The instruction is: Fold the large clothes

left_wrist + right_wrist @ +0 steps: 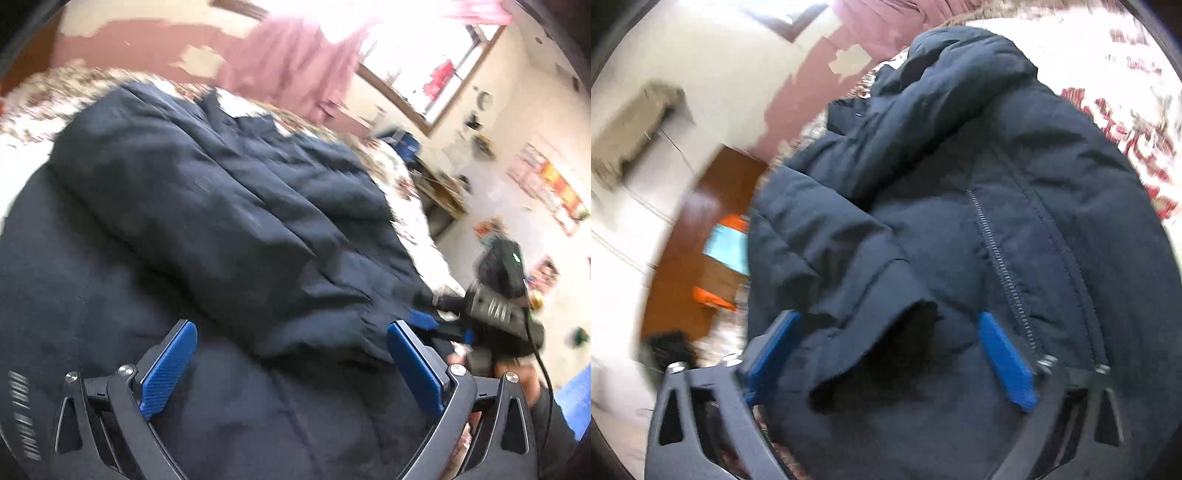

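In the left wrist view, the left gripper hangs over a large dark navy padded jacket, its blue-padded jaws spread wide with nothing pinched between them; the cloth lies under and beyond the fingers, not pressed by either pad. The jacket is spread on a bed with a red-and-white floral cover, and one thick quilted part is laid over the rest of the garment. At the right edge the right gripper shows, blurred, at the jacket's near edge, with a black cable trailing from it. Behind the bed hang a pink curtain and a bright window. In the right wrist view, the right gripper points down at the same jacket, which fills most of the frame, its zipper running down toward the right finger. A cuffed sleeve end with a dark opening lies between the two blue pads, which stand partly apart on either side of it; whether they press on the sleeve cannot be told through the blur. The floral cover shows at upper right.
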Available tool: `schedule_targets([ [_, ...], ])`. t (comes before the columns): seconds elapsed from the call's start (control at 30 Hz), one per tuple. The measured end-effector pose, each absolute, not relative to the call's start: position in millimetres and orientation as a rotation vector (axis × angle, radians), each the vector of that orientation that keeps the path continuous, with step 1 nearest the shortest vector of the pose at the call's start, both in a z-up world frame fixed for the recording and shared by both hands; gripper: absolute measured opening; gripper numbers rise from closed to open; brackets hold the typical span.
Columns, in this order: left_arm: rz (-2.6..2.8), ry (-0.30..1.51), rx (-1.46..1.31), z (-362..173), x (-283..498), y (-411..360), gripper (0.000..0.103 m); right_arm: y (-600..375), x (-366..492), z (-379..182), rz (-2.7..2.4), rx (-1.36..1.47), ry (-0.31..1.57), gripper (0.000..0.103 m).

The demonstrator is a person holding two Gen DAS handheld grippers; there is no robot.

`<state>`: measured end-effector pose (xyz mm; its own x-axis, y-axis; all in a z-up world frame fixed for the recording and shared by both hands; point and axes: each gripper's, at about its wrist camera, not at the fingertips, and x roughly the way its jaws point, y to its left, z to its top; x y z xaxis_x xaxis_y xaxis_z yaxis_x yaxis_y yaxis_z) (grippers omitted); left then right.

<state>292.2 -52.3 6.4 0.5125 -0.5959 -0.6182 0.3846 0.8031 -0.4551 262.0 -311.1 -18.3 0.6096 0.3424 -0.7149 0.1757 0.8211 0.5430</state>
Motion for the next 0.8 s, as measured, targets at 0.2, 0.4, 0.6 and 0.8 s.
schedule_targets([
  [0.2, -0.428, 0.783, -0.199, 27, 333, -14, 0.103, -302, 275, 7, 0.075, 0.501, 0.860, 0.005],
  [0.4, -0.329, 0.693, -0.119, 56, 382, 11, 0.103, -314, 294, 72, 0.019, 0.231, 0.717, 0.004],
  [0.6, -0.244, 0.665, -0.067, 67, 447, 6, 0.103, -346, 367, 114, -0.087, 0.068, 0.657, 0.004],
  [0.8, -0.175, 0.749, 0.042, 33, 496, -28, 0.103, -365, 434, 85, -0.200, 0.020, 0.707, 0.007],
])
